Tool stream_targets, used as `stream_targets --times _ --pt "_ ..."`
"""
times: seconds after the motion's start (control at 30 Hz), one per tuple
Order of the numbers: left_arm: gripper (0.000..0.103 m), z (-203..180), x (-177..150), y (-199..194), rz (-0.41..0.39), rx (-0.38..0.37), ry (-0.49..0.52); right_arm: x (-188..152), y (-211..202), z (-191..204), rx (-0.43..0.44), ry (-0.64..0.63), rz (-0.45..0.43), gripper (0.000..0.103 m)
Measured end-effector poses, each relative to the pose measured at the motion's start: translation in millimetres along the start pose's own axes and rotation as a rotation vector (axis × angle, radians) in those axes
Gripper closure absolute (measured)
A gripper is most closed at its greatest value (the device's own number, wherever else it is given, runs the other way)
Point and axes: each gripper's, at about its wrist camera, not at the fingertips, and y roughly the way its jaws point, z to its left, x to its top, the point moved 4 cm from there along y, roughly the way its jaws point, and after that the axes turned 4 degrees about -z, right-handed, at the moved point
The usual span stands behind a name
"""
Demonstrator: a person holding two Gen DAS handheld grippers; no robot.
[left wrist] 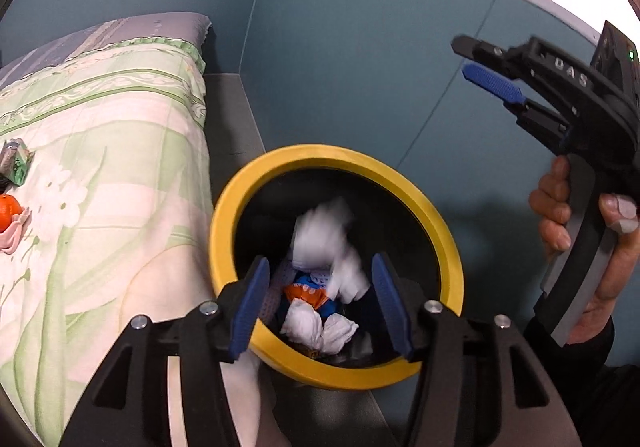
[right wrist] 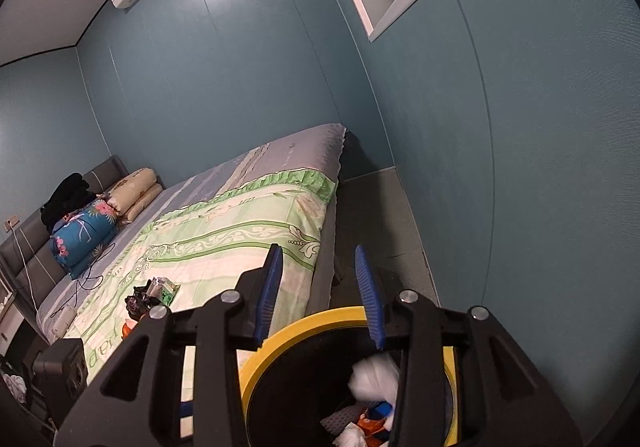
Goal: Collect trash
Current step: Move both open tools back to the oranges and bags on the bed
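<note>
Both the left gripper (left wrist: 320, 299) and the right gripper (right wrist: 320, 295) are held open and empty over the bin (left wrist: 224, 223). A blurred tissue (left wrist: 324, 235) is seen inside it, above other trash. On the bed (left wrist: 120, 151) to the left — a carton (left wrist: 16, 167) and an orange (left wrist: 8, 213) are left to be collected.

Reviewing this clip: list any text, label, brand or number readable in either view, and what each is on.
"OAS": raised letters on the right gripper, seen from the left wrist; any further letters are hidden.
"Hap": partial print on the bed sheet, cut off by the gripper.
Green carton on the bed: print too small to read.
Orange-blue wrapper in the bin: print blurred.
</note>
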Motion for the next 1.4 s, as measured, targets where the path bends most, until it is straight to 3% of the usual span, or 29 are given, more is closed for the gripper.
stream_targets --times 0.23,0.53,0.77,0.97,1.17,1.4 --pt "0.050 28 12 -23 -0.049 0.065 -0.033 3 -2 7 0.021 -0.007 -0.005 0.067" --pt "0.037 77 24 -67 -0.142 0.163 -0.104 10 5 43 0.090 -0.055 0.006 0.059" --pt "0.024 121 25 -104 -0.212 0.265 -0.164 14 22 92 0.170 -0.117 0.021 0.043" --pt "0.018 162 12 -129 -0.233 0.350 -0.206 9 45 135 0.246 -0.161 0.062 0.033" --pt "0.017 211 -5 -151 -0.234 0.437 -0.263 -3 75 183 0.314 -0.216 0.121 0.024" --pt "0.017 274 -23 -172 -0.240 0.527 -0.349 -25 124 239 0.383 -0.274 0.213 0.021"
